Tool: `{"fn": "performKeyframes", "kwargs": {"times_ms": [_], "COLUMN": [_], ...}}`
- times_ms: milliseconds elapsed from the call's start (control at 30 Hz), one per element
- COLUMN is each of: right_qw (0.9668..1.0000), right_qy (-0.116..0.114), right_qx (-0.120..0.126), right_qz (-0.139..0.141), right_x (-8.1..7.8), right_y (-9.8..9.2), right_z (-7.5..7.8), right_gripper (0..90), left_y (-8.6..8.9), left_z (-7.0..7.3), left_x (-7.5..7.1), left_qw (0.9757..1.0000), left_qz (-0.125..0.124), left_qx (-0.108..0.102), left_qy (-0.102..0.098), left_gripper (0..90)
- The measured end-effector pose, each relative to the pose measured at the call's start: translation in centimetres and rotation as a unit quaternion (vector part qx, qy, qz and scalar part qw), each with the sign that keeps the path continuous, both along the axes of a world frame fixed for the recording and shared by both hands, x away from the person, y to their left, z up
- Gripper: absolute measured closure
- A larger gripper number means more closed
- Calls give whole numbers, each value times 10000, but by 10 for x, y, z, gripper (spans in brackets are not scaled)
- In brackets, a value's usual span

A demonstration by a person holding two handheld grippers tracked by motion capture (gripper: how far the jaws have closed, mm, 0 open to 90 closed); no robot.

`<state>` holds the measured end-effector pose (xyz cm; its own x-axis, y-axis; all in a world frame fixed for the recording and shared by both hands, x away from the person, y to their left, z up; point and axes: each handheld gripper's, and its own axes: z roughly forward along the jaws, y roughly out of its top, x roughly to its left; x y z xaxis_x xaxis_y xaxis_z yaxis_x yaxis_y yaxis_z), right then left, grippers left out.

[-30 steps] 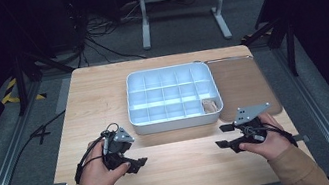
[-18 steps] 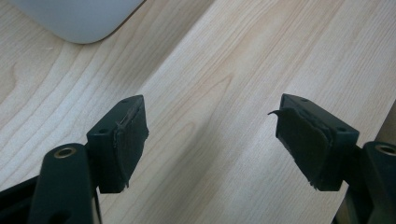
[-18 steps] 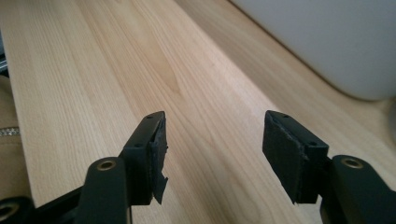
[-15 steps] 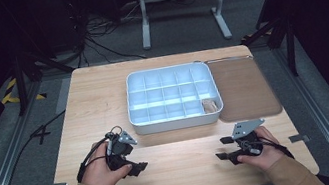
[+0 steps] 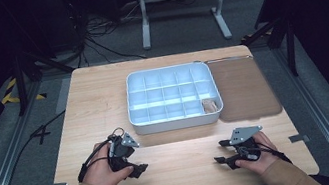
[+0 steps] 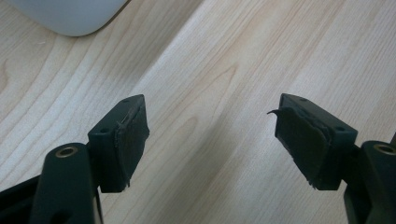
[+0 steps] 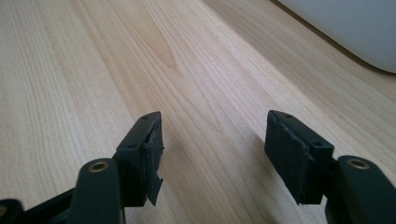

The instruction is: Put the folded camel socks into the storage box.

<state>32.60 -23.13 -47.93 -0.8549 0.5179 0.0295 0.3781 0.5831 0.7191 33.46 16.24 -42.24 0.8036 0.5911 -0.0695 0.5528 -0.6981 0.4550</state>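
Both claws are wide open and hold nothing. Left claw (image 5: 137,169) sits low over the wooden surface (image 5: 99,108), its two black pads (image 6: 130,140) far apart with bare wood between them. Right claw (image 5: 219,153) is the same, pads (image 7: 289,154) apart, bare wood between them. Ahead of both claws sits the white tray (image 5: 176,120) with many little boxes. One small tan thing (image 5: 210,105) lies in the tray's corner box nearest the right claw. Past the right claw, beside the tray, lies a brown mat (image 5: 245,89).
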Motion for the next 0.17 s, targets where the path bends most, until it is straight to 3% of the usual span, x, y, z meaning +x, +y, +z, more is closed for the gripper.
{"fn": "performKeyframes", "kwargs": {"times_ms": [167], "right_qw": [10000], "right_qy": [-78], "right_qx": [-33], "right_qz": [17], "right_x": [-1], "right_y": [1], "right_z": [-1], "right_gripper": [356], "left_y": [4], "left_z": [-4], "left_x": [2], "left_qw": [10000], "left_qz": [1], "left_qx": [-4], "left_qy": [10], "left_gripper": [229]}}
